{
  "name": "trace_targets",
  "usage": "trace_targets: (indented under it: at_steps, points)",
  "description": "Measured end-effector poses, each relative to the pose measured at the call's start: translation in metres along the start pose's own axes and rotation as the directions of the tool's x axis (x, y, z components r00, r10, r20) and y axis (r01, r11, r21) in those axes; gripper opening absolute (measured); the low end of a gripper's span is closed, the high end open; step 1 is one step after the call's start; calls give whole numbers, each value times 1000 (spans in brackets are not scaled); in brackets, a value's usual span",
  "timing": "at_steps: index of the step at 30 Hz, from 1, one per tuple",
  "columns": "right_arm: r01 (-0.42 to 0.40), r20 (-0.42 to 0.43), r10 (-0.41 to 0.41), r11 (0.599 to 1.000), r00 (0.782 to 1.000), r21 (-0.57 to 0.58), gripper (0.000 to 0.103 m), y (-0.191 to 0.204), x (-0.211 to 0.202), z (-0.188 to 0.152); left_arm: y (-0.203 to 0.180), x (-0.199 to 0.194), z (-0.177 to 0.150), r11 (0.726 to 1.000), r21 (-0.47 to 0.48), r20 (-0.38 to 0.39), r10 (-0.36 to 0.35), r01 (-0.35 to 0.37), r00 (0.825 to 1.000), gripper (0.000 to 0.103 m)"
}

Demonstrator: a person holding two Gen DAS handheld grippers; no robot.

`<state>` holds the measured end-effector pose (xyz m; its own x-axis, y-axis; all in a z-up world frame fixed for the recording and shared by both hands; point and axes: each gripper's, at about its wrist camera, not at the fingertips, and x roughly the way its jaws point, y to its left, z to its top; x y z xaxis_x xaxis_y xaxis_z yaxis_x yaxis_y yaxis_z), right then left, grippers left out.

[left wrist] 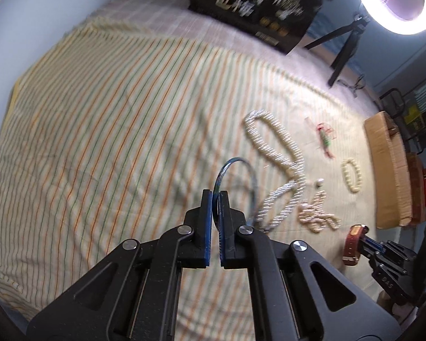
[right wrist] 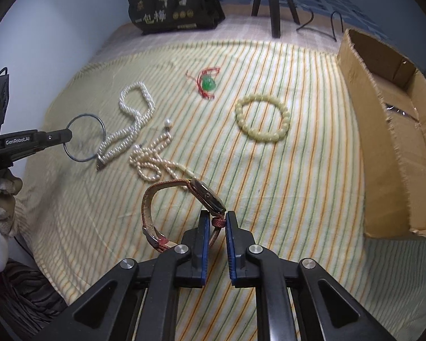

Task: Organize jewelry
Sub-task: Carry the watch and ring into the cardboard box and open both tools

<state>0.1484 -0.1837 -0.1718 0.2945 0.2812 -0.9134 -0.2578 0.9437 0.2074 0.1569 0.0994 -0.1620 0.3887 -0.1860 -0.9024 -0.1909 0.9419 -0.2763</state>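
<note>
Two items are lifted at once: left hand-held gripper (left wrist: 215, 199) is clamped on a thin blue-grey bangle (left wrist: 235, 182), right hand-held gripper (right wrist: 216, 218) clamped on the strap of a brown watch (right wrist: 181, 204), just under its case. Both pinch a thin edge, probably so each piece hangs free for carrying to the open cardboard box (right wrist: 394, 130) at the right. Still on the striped cloth (right wrist: 298, 199): white pearl necklace (right wrist: 133, 122), cream pearl strand (right wrist: 153, 159), green bead bracelet (right wrist: 262, 118), jade pendant on red cord (right wrist: 207, 83). Right view shows the box interior; left view is motion-blurred and shows only its outer wall, plus a ring light (left wrist: 397, 2).
</note>
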Motion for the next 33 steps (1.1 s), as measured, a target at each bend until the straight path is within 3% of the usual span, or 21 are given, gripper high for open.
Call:
trace_targets:
  at_steps: [14,33]
  points:
    - [28,134,-29,1000,991,12,9,-17,-53,7,-54,-50,6,988,71,104,-141,134,985,1]
    - [163,221,-199,972,955,171,9,-116,-116,-8,-174,-47,4,939,240,78,-271,246,959,1]
